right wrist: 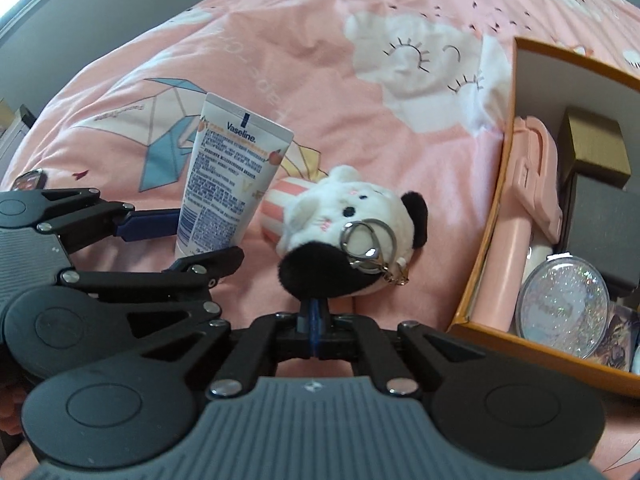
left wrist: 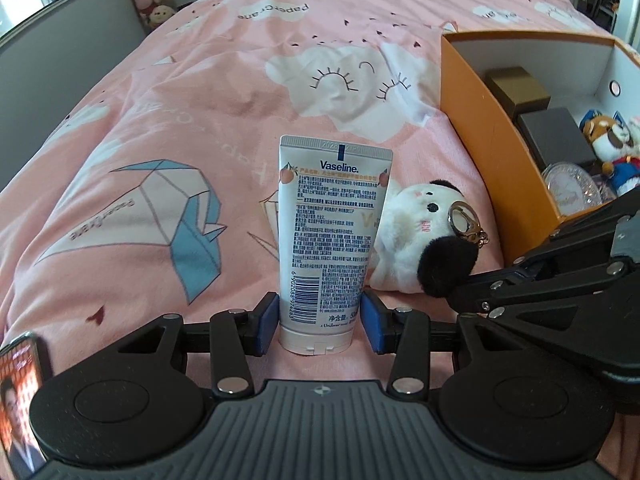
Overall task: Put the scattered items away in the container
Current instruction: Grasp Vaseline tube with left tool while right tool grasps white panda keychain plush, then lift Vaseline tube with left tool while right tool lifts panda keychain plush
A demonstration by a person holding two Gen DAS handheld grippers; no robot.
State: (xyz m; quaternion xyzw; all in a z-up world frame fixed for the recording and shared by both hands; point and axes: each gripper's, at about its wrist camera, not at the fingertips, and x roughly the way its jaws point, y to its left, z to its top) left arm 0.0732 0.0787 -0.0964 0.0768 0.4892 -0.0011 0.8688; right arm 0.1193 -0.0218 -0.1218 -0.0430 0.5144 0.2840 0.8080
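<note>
Vaseline hand-cream tube point(left wrist: 332, 248), white plastic, lies on the pink printed bedspread point(left wrist: 200, 92), cap end between the blue pads point(left wrist: 267, 322) of the left gripper point(left wrist: 322, 324); the jaws stand apart, and whether the pads touch it cannot be told. Right gripper point(right wrist: 314, 308) is fully closed, pinching the black ear of the white plush panda keychain point(right wrist: 344, 216). Orange cardboard box point(right wrist: 492, 208) sits just beside, partly filled.

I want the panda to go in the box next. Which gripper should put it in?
Probably the right gripper. Its jaws are shut on the panda plush by its black ear, and the orange box sits just beside it. The left gripper straddles the Vaseline tube instead.
</note>
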